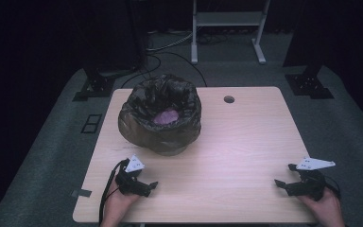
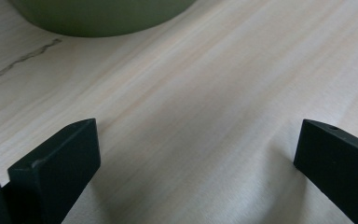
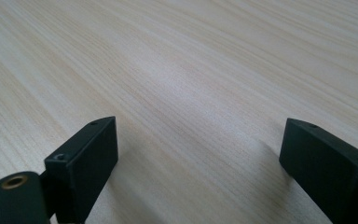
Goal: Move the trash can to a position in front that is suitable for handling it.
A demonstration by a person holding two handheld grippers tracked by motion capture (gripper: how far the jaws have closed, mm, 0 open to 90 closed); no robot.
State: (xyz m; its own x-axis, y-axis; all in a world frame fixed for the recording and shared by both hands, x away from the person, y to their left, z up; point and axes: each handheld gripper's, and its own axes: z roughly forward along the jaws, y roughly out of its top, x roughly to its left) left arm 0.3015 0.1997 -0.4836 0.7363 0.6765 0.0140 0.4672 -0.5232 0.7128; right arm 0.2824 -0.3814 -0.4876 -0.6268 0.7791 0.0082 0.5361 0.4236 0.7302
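A round bin lined with a dark plastic bag (image 1: 160, 118) stands on the pale wooden table (image 1: 236, 142), left of the middle, with something pinkish (image 1: 165, 116) inside. My left gripper (image 1: 149, 186) rests near the front left edge, just in front of the bin, held in a hand. Its jaws stand wide apart over bare wood, and in the left gripper view (image 2: 196, 154) the bin's green lower wall (image 2: 102, 18) lies ahead. My right gripper (image 1: 284, 175) rests near the front right corner and points left. In its own view (image 3: 200, 154) it is open with nothing between the jaws.
A small round hole (image 1: 229, 99) is in the tabletop near its far edge. A dark streak (image 2: 18, 60) marks the wood beside the bin. Beyond the table are a white stand's legs (image 1: 227, 28), black stand bases (image 1: 309, 85) and cables on the grey floor.
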